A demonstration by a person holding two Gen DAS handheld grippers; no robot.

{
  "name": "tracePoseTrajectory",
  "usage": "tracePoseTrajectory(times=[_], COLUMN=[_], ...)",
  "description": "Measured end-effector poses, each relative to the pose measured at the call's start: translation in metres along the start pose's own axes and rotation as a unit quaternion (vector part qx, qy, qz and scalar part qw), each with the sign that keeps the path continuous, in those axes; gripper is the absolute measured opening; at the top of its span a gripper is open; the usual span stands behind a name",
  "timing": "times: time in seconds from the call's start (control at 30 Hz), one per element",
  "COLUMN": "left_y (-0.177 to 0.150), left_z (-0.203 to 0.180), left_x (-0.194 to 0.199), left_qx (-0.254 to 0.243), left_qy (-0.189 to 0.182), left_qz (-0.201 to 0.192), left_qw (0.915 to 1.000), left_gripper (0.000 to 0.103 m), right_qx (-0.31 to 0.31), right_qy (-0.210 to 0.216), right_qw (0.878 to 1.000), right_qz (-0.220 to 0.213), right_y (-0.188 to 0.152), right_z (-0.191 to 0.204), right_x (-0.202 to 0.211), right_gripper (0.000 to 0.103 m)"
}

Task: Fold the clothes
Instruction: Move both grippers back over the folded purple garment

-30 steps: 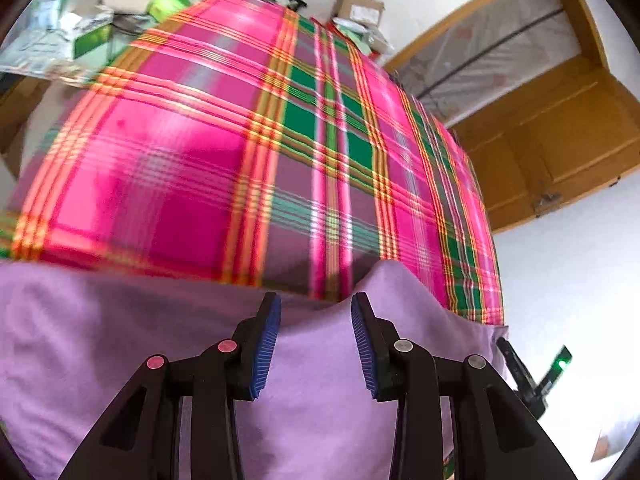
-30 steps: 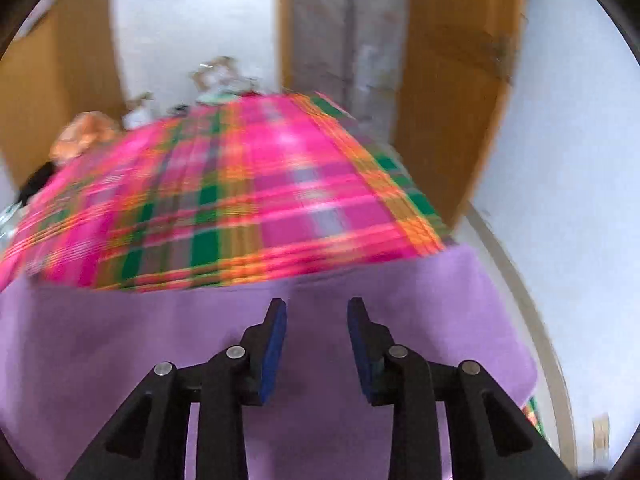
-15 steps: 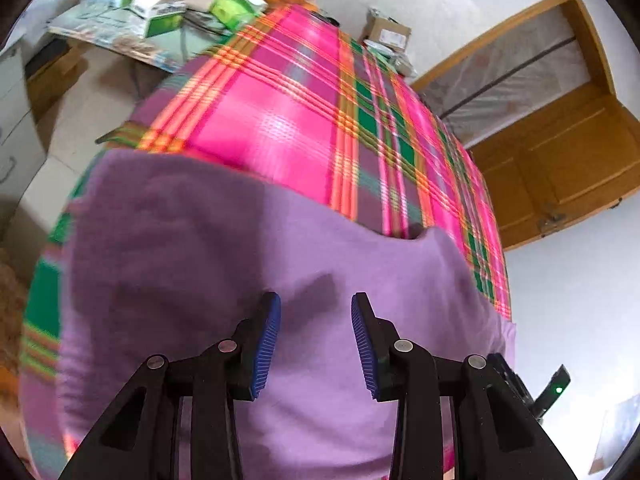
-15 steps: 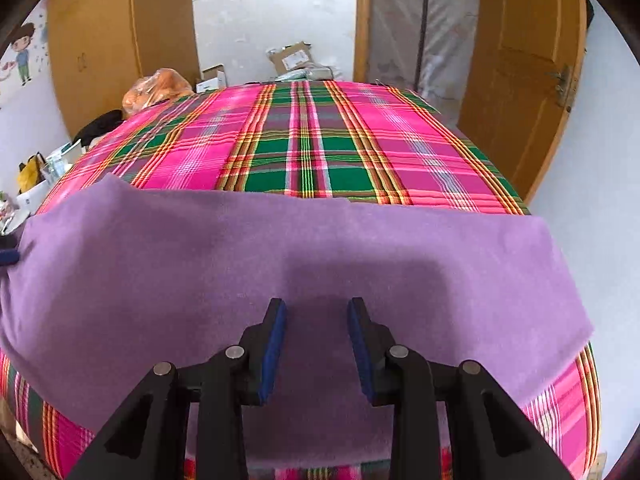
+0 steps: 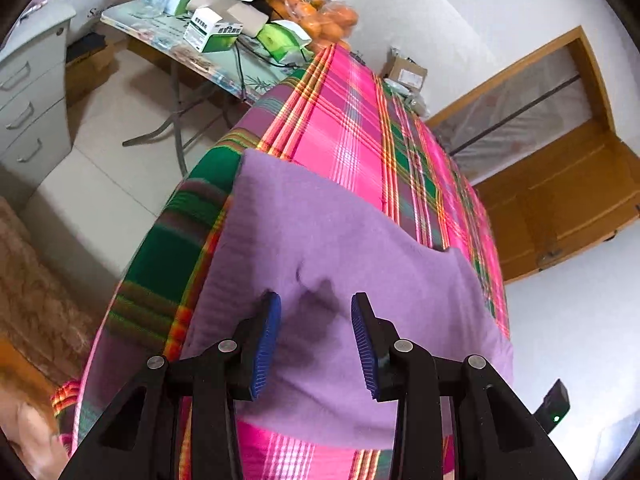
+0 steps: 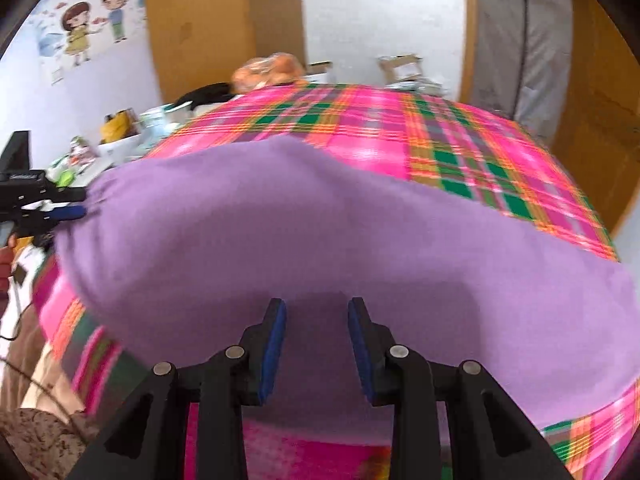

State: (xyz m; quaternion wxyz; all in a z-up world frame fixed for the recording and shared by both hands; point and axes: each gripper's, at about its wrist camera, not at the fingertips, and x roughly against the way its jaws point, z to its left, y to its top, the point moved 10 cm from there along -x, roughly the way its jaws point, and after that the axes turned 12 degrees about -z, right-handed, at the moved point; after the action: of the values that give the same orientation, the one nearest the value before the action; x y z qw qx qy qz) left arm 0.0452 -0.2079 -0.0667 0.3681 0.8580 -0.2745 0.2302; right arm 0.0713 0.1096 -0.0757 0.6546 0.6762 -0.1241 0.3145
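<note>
Both hands swung leftward; labels unreadable.

Home bedroom: plaid-covered bed (image 5: 352,136), wooden doors (image 5: 560,216), cartoon wall stickers (image 6: 92,20).

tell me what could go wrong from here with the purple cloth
1. The purple cloth lies near the corner of the checked bed cover, its near edge at the rim, so a tug might slide it off.
2. Both the left gripper and right gripper have open jaws over flat cloth, so closing might pinch the cover too.
</note>
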Motion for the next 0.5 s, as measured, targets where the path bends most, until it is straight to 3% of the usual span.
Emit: tracePoseTrajectory(times=[0.33, 0.5], left_y=[-0.002, 0.000], left_z=[0.012, 0.017], left_x=[0.021, 0.025], left_qx=[0.013, 0.023], left_qy=[-0.028, -0.029], left_qz=[-0.020, -0.031], left_qw=[0.9993, 0.9988], left_gripper=[0.038, 0.038], right_qx=[0.031, 0.047], right_qy=[0.123, 0.143], right_qw=[0.992, 0.989], right_qz=[0.022, 0.013], right_y=[-0.009, 0.001], right_z=[0.087, 0.117], right_x=[0.014, 0.001], right_gripper=[0.035, 0.035])
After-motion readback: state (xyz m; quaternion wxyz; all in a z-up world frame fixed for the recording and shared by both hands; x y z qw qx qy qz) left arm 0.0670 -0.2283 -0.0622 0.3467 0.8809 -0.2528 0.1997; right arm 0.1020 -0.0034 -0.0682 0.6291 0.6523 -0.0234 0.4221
